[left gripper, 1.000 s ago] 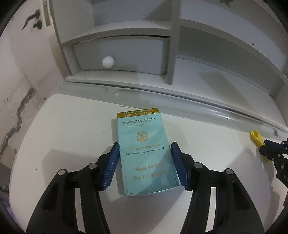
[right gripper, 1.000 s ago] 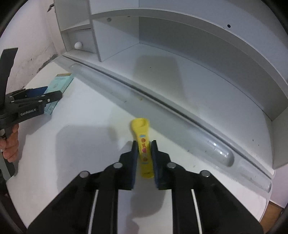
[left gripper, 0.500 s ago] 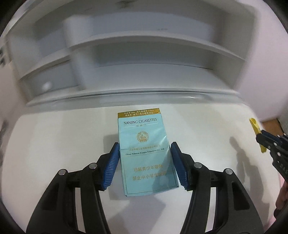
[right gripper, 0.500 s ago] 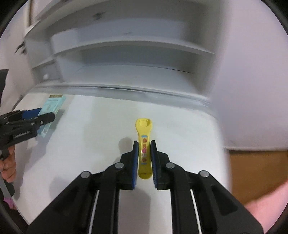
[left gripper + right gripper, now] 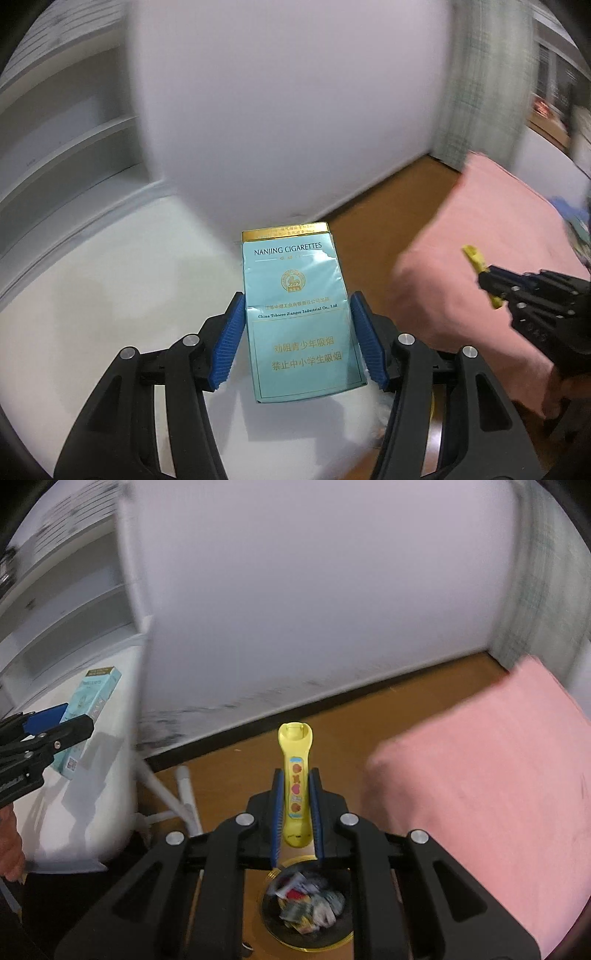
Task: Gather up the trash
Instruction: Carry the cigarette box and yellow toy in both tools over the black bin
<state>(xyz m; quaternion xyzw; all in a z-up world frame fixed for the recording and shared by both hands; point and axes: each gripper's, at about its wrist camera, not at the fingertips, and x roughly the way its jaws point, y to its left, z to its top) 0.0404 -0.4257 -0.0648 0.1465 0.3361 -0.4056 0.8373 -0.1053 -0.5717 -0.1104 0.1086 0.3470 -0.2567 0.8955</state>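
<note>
A light-blue cigarette pack (image 5: 295,306) with a gold top sits flat between the blue pads of my left gripper (image 5: 297,301), which is shut on it above the white table's (image 5: 110,295) right end. In the right wrist view that pack (image 5: 92,698) and the left gripper (image 5: 55,720) show at the far left. My right gripper (image 5: 296,775) is shut on a flat yellow plastic stick (image 5: 295,760) with stickers, out over the wooden floor. Just below its fingers stands a round black trash bin (image 5: 269,912) holding crumpled wrappers. The yellow stick (image 5: 474,258) also shows at the left wrist view's right edge.
A pink bed or cushion (image 5: 480,775) fills the right side. A white wall (image 5: 314,590) rises ahead over brown floor (image 5: 229,768). The white shelf unit (image 5: 55,147) lies at the far left. White table legs (image 5: 184,794) stand beside the bin. The picture is blurred by motion.
Both grippers swung right, away from the shelf unit, each still holding its item. The right one left the tabletop and now hangs over the floor and bin; wall and pink bed came into view.
</note>
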